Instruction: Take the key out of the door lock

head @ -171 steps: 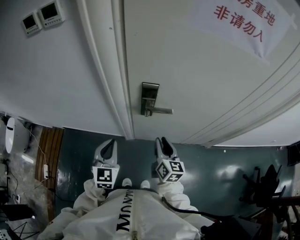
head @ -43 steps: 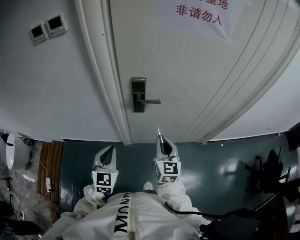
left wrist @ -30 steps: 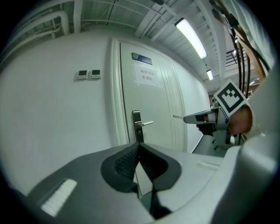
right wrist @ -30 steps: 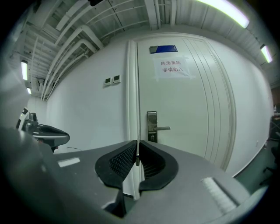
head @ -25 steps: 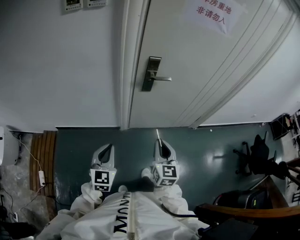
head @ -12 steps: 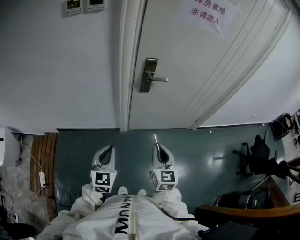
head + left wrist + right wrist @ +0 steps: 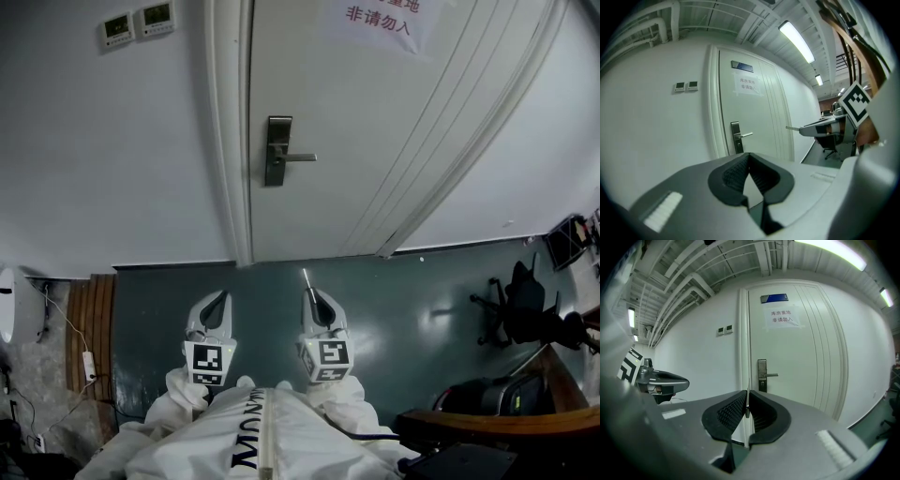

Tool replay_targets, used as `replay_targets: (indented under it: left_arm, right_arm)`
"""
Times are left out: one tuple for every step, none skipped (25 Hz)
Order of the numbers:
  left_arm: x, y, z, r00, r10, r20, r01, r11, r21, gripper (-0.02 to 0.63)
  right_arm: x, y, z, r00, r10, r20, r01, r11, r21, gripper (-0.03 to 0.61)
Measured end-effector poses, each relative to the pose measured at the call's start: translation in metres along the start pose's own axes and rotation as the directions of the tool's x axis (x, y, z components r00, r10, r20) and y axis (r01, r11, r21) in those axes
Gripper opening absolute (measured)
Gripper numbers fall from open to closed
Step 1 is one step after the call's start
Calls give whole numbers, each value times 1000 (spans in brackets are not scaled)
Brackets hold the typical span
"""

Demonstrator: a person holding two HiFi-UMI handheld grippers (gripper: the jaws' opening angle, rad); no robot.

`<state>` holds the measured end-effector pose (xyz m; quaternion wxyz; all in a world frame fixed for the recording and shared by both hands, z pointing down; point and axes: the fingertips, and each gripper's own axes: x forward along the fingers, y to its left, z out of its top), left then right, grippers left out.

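Observation:
The white door (image 7: pixel 375 122) stands shut, with a dark metal lock plate (image 7: pixel 277 150) and a lever handle (image 7: pixel 298 157); no key shows in it from here. My right gripper (image 7: pixel 314 298) is held low over the floor, well back from the door, shut on the key (image 7: pixel 304 276), whose thin blade pokes out past the tips. In the right gripper view the key (image 7: pixel 747 403) stands edge-on between the pads, with the lock plate (image 7: pixel 762 375) far ahead. My left gripper (image 7: pixel 214 309) hangs beside it, shut and empty; its pads (image 7: pixel 736 172) hold nothing.
Two wall control panels (image 7: pixel 138 22) sit left of the door frame. A paper sign (image 7: pixel 375 17) hangs on the door. An office chair (image 7: pixel 520 305) and a desk edge (image 7: pixel 487 417) stand at the right. A wooden strip with a cable (image 7: pixel 89 319) runs along the left.
Since 6.8 s ago the key has appeared in my right gripper and I stand farther from the door. In the last half second the door shifted left in view; both grippers stayed low.

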<state>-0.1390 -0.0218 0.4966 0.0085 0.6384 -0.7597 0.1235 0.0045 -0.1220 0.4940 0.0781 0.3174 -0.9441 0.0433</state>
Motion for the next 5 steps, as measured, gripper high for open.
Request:
replay_targets:
  left_arm:
    - [2, -3, 2, 1000, -1, 2, 1, 1000, 2, 0]
    - [4, -6, 3, 1000, -2, 3, 2, 1000, 3, 0]
    - [5, -8, 4, 1000, -3, 3, 3, 1000, 4, 0]
    - [6, -10, 4, 1000, -4, 2, 4, 1000, 4, 0]
    - [7, -13, 4, 1000, -4, 0, 4, 1000, 4, 0]
  right_arm:
    - [-1, -3, 1, 1000, 1, 1, -1, 1000, 2, 23]
    - [-1, -5, 1, 1000, 3, 2, -3, 1000, 5, 23]
    - [-1, -7, 1, 1000, 5, 1, -5, 1000, 8, 23]
    - [-2, -9, 1, 1000, 7, -1, -7, 1000, 11, 23]
    - [-2, -10, 1, 1000, 10, -2, -10, 1000, 13, 23]
